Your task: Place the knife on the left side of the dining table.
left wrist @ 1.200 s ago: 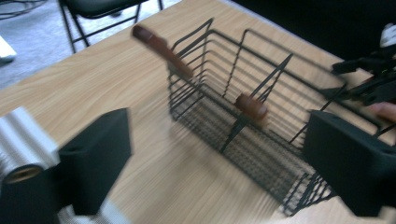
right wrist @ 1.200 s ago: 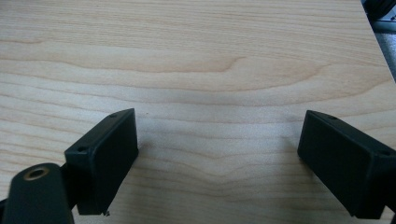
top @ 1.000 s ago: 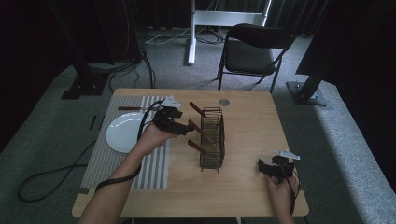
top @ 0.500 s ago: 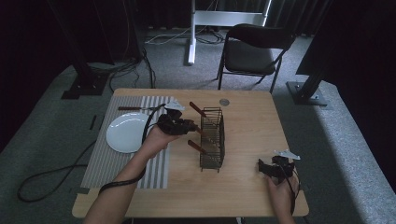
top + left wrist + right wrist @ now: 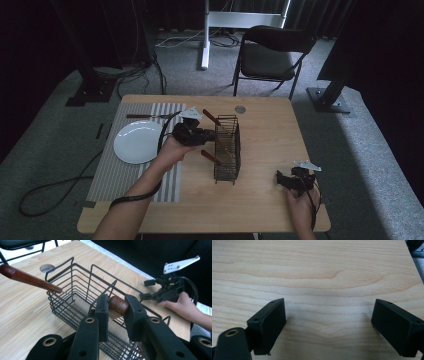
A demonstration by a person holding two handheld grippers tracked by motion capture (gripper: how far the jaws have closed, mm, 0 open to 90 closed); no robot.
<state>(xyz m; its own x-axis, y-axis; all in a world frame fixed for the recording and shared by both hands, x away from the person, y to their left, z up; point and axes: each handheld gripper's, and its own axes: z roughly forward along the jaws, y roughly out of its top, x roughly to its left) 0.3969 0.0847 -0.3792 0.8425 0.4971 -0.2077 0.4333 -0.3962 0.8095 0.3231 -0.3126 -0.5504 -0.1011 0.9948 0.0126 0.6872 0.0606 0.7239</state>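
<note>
Moved in from nine o'clock, the left claw (image 5: 117, 308) has just been closing and now clamps the rounded brown wooden utensil handle (image 5: 119, 305) at the black wire basket (image 5: 82, 287)'s rim, its shaft running away into the basket, while the right claw (image 5: 328, 325) gapes empty over the bench (image 5: 317, 270).

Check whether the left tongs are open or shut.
Shut: the left tongs have just been closing, and their pads now press both sides of a wooden handle over the wire basket.
</note>
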